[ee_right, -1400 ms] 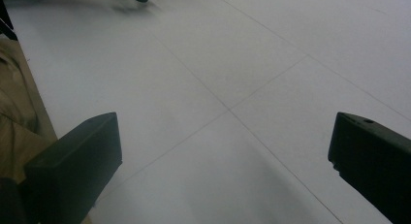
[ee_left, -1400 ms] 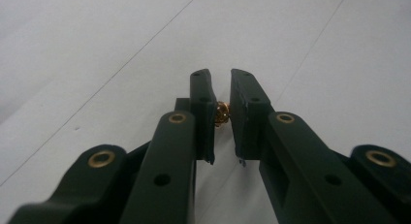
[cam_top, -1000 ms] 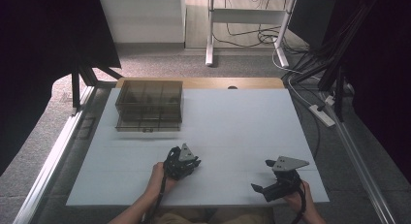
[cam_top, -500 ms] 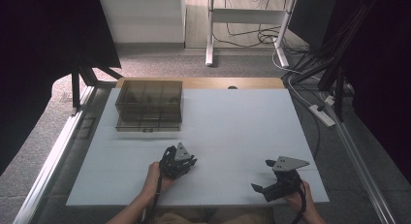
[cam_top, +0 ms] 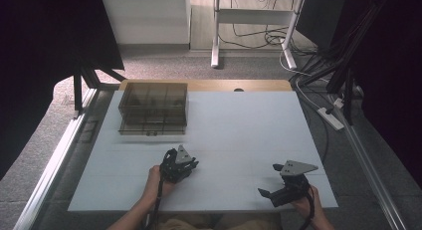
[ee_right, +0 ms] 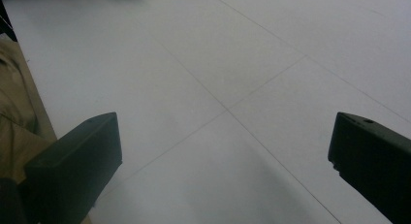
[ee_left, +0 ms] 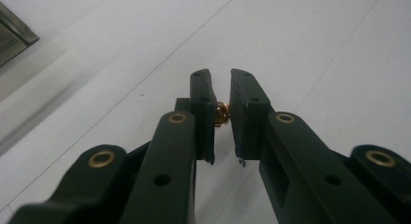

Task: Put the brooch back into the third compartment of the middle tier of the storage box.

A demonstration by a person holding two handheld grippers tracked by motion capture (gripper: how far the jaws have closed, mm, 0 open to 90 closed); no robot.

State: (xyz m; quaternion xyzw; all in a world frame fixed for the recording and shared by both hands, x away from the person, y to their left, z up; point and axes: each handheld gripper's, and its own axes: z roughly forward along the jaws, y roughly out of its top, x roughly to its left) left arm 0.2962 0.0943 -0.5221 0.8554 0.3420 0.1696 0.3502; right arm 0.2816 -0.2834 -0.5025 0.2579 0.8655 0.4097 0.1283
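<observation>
High view, table point(cam_top: 234, 120): white surface, unchanged since the earlier frame.
Drawer box point(cam_top: 153, 108): smoky clear plastic, far left, unmoved.
Right gripper point(cam_top: 269, 189): jaws spread wide, empty, same near-right spot.
Left gripper point(cam_top: 175, 158): shifted slightly leftward; jaws narrowed, pinching the piece.
Brass piece point(ee_left: 222, 114): small, clamped between the pads, above the table.

Left gripper point(cam_top: 175, 166) has its fingers point(ee_left: 202, 112) nearly closed; right gripper point(cam_top: 271, 194) spreads wide, low

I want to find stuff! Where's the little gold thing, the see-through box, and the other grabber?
small gold part point(ee_left: 222, 114), left gripper view, its middle between the pads.
clear drawer box point(cam_top: 153, 108), high view, its top.
right gripper point(cam_top: 269, 180), high view, between its fingertips.
</observation>
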